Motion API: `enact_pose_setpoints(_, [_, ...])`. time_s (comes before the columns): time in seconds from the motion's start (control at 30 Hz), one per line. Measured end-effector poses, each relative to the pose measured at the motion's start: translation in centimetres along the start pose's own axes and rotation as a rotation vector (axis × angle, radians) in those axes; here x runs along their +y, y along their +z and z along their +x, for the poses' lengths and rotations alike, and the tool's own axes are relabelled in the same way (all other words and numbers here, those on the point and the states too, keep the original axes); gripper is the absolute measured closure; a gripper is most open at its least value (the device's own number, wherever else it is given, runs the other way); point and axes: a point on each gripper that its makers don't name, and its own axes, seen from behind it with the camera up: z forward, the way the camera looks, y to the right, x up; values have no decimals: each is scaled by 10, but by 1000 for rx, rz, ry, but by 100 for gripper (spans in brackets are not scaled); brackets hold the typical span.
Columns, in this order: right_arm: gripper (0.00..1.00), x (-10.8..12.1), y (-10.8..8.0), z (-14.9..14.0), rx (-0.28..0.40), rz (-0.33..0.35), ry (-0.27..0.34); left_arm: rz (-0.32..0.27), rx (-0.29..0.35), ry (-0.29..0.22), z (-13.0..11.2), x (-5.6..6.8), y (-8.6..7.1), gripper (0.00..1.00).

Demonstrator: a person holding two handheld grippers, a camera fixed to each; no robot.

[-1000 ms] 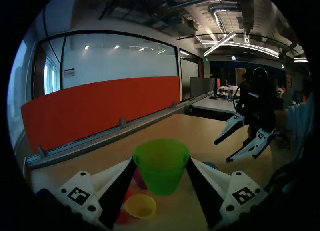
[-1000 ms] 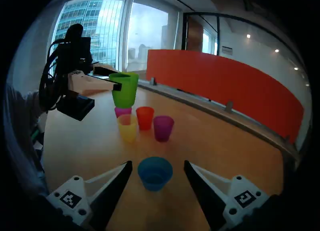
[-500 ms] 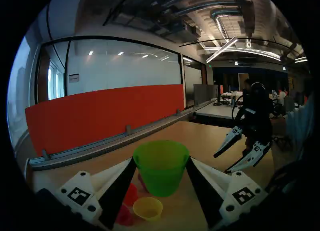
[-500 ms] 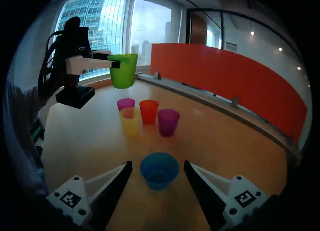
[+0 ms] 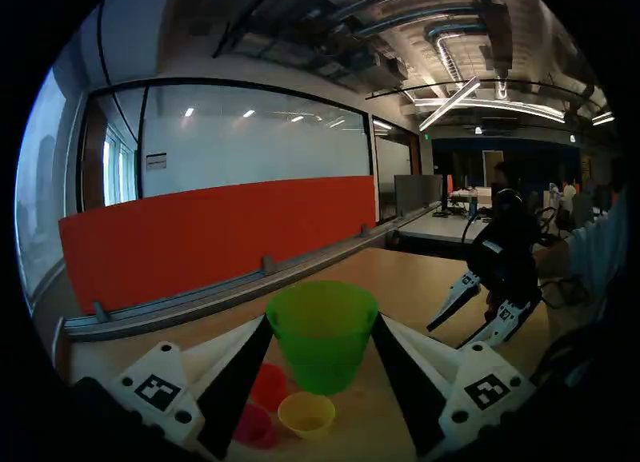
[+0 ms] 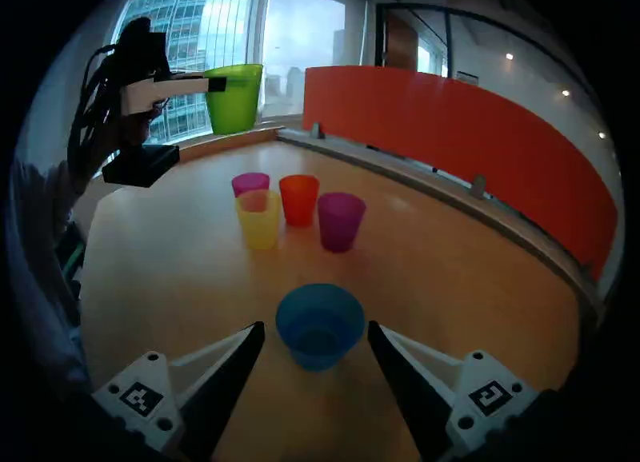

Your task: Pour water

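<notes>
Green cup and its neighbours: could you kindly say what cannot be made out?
- Green cup, water level: left gripper view, rim nearly edge-on; right gripper view, too small.
- Pink cup: left gripper view, partly behind a finger of the left gripper.
- Blue cup, any water: right gripper view, inside looks uniformly blue.

Left gripper view: raised above table (image 5: pixel 404 272), facing orange partition (image 5: pixel 216 230); right gripper view: low, facing windows (image 6: pixel 186 30); yellow cup (image 6: pixel 258 218) shared.
</notes>
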Motion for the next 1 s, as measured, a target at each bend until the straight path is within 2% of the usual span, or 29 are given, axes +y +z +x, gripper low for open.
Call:
enact_pose_setpoints(0.3, [0,1,18,-17,-39,-1,-12,7,4,8,1,-1,-11,13])
enact_pose_setpoints(0.6, [0,1,37,-19,-46,-5,-29,21,6,8,1,-4,-20,13])
enact_pose_setpoints(0.83, [0,2,43,-18,-46,-8,-34,31,9,5,4,-7,-27,12])
enact_pose_setpoints(1.0, [5,3,45,-18,-43,-17,-36,36,9,2,2,-8,-32,13])
